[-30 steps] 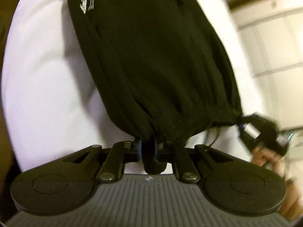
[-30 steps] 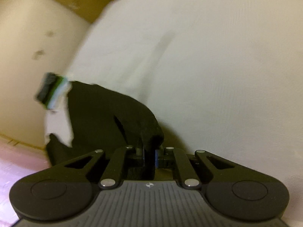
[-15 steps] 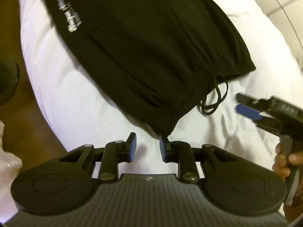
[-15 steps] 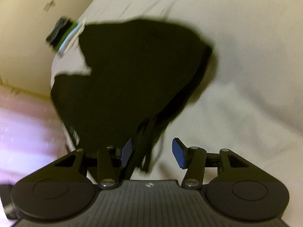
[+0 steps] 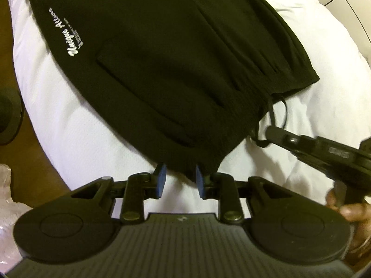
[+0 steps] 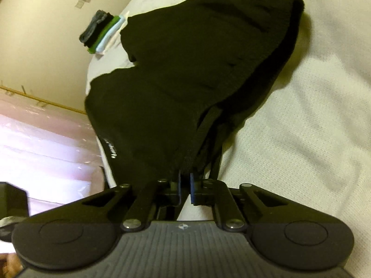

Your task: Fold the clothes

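Black shorts (image 5: 167, 53) lie near the bed (image 5: 76, 136) edge. Left gripper (image 5: 179, 180) fingers spread, empty; right gripper (image 6: 184, 186) is closing, pinching the drawstring (image 6: 197, 136).

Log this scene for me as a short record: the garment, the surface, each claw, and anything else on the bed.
garment: black garment spread out, white lettering near one edge
surface: white bedcover
left claw: open, waistband edge at its tips, not gripped
right claw: jaws closing on the drawstring at the waistband
other: stack of folded clothes near the far edge of the bed
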Available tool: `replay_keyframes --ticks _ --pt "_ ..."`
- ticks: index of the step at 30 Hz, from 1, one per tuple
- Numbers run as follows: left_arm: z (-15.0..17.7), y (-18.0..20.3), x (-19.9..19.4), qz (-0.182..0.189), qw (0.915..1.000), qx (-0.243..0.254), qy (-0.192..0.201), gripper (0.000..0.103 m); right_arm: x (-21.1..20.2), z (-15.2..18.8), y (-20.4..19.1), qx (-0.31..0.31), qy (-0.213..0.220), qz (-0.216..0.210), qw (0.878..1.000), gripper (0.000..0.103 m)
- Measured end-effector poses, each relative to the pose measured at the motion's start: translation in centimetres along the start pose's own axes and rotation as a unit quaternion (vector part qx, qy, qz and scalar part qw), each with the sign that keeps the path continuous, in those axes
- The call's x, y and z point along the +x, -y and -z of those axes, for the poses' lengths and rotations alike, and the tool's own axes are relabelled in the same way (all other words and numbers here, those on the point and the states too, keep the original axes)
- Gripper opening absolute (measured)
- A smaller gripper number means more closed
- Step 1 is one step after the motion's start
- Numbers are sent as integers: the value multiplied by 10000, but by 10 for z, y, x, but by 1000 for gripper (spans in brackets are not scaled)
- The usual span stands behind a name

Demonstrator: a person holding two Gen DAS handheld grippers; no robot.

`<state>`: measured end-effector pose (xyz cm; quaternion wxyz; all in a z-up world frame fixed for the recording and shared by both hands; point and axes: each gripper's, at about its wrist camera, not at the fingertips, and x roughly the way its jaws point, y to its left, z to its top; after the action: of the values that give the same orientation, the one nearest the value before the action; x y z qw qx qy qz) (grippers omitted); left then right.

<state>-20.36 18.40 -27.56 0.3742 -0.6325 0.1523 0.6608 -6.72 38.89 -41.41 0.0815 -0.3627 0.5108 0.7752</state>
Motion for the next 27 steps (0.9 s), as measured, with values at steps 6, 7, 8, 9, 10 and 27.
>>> replay_keyframes --ticks 6,7,8,9,10,27 --pt "-16 11 3 6 9999 101 82 22 -40 -23 22 1206 268 -1662 9783 9" --pt "-18 12 2 17 9999 103 99 23 -46 -30 22 1365 347 -1961 9704 9" --pt "-20 13 1 28 9999 105 116 23 -52 -39 20 1509 470 -2190 9628 9" --pt "-21 13 -1 19 9999 107 127 23 -56 -49 18 1650 581 -2429 9542 9" --pt "-23 13 -2 9 9998 109 137 24 -60 -59 15 1791 691 -2661 9446 13" --pt "-30 -20 -29 124 9993 -269 225 27 -98 -111 -66 1613 6 -3448 9247 51"
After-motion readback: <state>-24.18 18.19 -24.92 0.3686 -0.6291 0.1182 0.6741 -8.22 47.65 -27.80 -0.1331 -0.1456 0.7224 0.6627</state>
